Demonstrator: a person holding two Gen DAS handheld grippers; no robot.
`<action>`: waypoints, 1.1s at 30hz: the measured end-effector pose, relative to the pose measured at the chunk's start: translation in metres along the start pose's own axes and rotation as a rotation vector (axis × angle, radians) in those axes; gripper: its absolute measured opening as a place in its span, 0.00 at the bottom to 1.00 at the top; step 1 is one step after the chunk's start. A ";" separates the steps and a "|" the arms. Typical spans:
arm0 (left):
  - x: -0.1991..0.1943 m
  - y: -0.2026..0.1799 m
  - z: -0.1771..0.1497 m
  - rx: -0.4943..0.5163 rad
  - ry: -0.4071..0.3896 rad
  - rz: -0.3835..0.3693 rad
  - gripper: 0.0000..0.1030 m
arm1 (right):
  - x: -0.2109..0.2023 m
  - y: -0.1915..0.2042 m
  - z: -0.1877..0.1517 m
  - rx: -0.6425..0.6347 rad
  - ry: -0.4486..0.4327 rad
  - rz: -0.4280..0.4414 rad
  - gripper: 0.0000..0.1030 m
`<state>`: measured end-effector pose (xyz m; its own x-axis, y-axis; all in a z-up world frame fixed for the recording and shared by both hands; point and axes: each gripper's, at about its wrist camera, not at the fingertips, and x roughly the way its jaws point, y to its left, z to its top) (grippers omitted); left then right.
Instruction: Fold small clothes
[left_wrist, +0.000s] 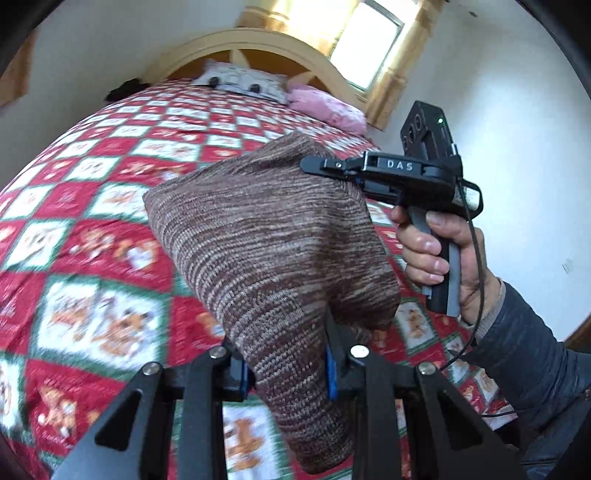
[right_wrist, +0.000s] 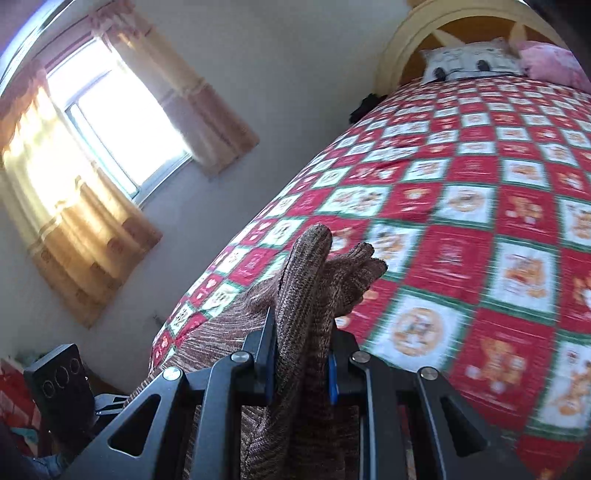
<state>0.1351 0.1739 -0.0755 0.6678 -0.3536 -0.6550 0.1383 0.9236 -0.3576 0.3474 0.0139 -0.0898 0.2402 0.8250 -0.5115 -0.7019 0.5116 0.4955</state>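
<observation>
Both your left tool (left_wrist: 286, 373) and right tool (right_wrist: 301, 363) grip the brown knit (left_wrist: 266, 236); keep it taut, lower evenly onto the bed (left_wrist: 92, 184)

Mounted just behind each gripper's fingers, angled down over the bed (left_wrist: 92, 177) toward the headboard (right_wrist: 406, 40) (fisheye, very close); shared: quilt, pillows (left_wrist: 243, 79), brown knit (right_wrist: 306, 295).

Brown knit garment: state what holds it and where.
Both claws hold the brown knit garment above the bed: left claw on a bunched edge, right claw on another.
</observation>
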 end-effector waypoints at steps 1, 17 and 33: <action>-0.001 0.005 -0.001 -0.009 -0.003 0.006 0.29 | 0.011 0.006 0.000 -0.009 0.009 0.002 0.20; 0.027 0.071 -0.044 -0.172 -0.015 0.065 0.55 | 0.067 -0.018 -0.041 0.051 0.110 -0.078 0.41; 0.037 0.084 -0.011 -0.031 -0.095 0.328 0.76 | -0.002 0.030 -0.127 -0.095 0.197 -0.065 0.07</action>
<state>0.1634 0.2364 -0.1375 0.7382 -0.0218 -0.6742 -0.1162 0.9804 -0.1590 0.2407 -0.0030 -0.1636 0.1578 0.7231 -0.6724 -0.7514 0.5298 0.3934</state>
